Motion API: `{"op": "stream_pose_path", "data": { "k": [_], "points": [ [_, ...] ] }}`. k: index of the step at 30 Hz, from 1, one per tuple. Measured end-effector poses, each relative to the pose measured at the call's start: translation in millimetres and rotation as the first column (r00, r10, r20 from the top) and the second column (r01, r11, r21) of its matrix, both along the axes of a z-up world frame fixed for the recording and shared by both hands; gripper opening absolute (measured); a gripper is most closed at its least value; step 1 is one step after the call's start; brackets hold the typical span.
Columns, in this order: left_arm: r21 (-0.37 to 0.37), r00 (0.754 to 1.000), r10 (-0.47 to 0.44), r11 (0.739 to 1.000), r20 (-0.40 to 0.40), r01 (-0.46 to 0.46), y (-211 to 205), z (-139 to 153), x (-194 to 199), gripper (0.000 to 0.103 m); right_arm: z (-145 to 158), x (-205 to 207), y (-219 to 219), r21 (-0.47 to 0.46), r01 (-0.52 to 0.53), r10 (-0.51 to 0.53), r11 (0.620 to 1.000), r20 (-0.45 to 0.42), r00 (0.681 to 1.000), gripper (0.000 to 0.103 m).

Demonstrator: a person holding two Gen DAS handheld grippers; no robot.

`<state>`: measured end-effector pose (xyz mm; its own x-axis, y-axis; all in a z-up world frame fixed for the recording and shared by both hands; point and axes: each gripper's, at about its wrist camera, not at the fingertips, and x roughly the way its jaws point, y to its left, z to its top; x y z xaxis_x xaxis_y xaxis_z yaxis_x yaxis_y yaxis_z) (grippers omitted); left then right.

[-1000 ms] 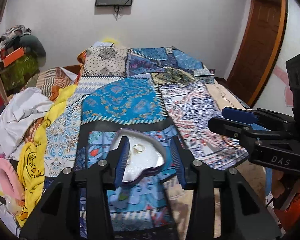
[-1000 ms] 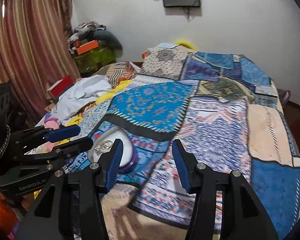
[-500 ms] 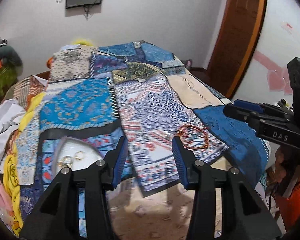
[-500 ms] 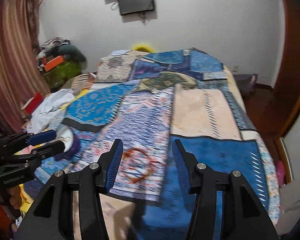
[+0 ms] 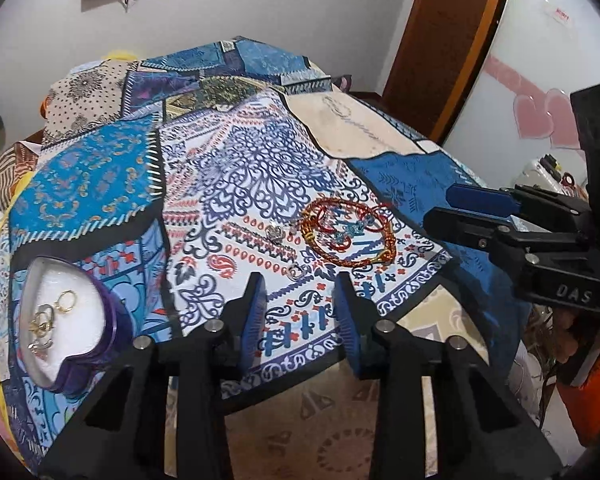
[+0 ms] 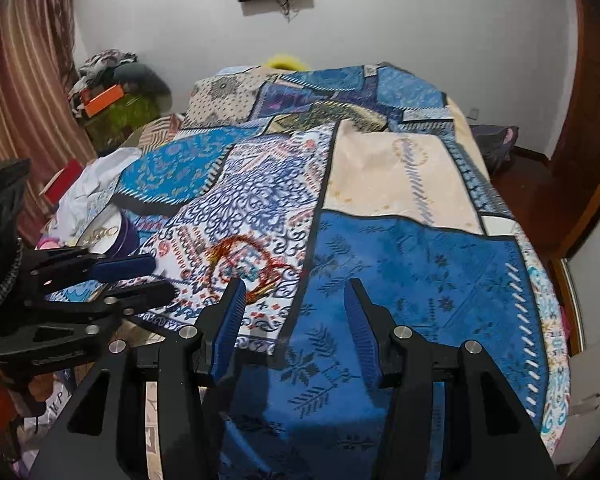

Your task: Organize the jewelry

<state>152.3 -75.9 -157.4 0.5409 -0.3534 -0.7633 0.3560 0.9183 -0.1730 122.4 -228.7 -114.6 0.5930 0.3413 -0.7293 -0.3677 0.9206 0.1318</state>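
A tangle of red and gold bracelets lies on the patterned bedspread, with blue charms inside it. A small silver ring rests just beyond my left gripper. Its jaws are closing and nothing sits between them. Another silver piece lies a little farther out. At the left stands a purple heart-shaped box with a white lining, holding several gold rings. My right gripper hovers open and empty over the blue patch, the bracelets at its left fingertip. The left gripper shows at the left of the right wrist view.
The bed's near edge drops off just below both grippers. Clothes are piled along the left side of the bed, by a striped curtain. A wooden door stands at the right. The right gripper reaches in from the right.
Both grippers swung right, away from the heart box and toward the bracelets, and dropped closer to the bedspread. The left jaws have narrowed. The right jaws keep the same gap.
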Motion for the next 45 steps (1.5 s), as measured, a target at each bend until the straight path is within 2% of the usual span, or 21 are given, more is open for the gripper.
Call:
{"op": "stream_pose_path", "data": {
  "k": [1,8,14,22,32,34,37,40,45],
  "points": [
    [-0.004,1.0,0.0,1.0,-0.013,0.0,-0.5,-3.5,3.1,0.027,-0.7,0.6,1.0,-0.001,-0.004,0.004,1.0,-0.001,1.0,0.047],
    [-0.045,0.999,-0.004,0.999,-0.039,0.002,-1.8,-10.6,12.8,0.024,-3.2,7.7,3.6,0.021,-0.004,0.004,1.0,-0.006,1.0,0.047],
    [-0.042,0.999,0.005,0.999,-0.044,-0.007,-3.5,-14.7,17.5,0.009,-6.5,9.6,3.6,0.031,0.005,-0.005,1.0,-0.024,1.0,0.047],
    [-0.066,0.999,0.024,0.997,-0.04,-0.027,3.1,-8.8,11.0,0.008,-3.7,6.9,8.3,0.029,-0.01,0.01,1.0,-0.022,1.0,0.047],
    [-0.056,0.993,0.115,0.992,0.028,-0.114,49.7,13.9,-18.2,0.008,0.4,2.0,47.3,0.105,-0.129,0.132,0.986,-0.019,0.991,0.046],
    [-0.064,0.991,0.13,0.99,0.033,-0.128,59.1,16.9,-22.3,0.008,-1.7,3.3,60.6,0.102,-0.153,0.156,0.983,-0.02,0.988,0.033],
    [-0.077,0.989,0.142,0.987,0.038,-0.139,71.2,18.9,-28.3,0.008,-9.6,10.5,77.9,0.097,-0.172,0.178,0.98,-0.056,0.982,0.022],
    [-0.089,0.988,0.146,0.986,0.041,-0.142,78.2,19.1,-32.2,0.008,-17.2,19.0,87.7,0.097,-0.164,0.173,0.982,-0.092,0.981,0.021],
    [-0.116,0.988,0.15,0.983,0.042,-0.144,85.2,17.9,-32.9,0.008,-29.7,30.0,95.1,0.041,-0.132,0.137,0.99,-0.128,0.982,0.021]
  ]
}}
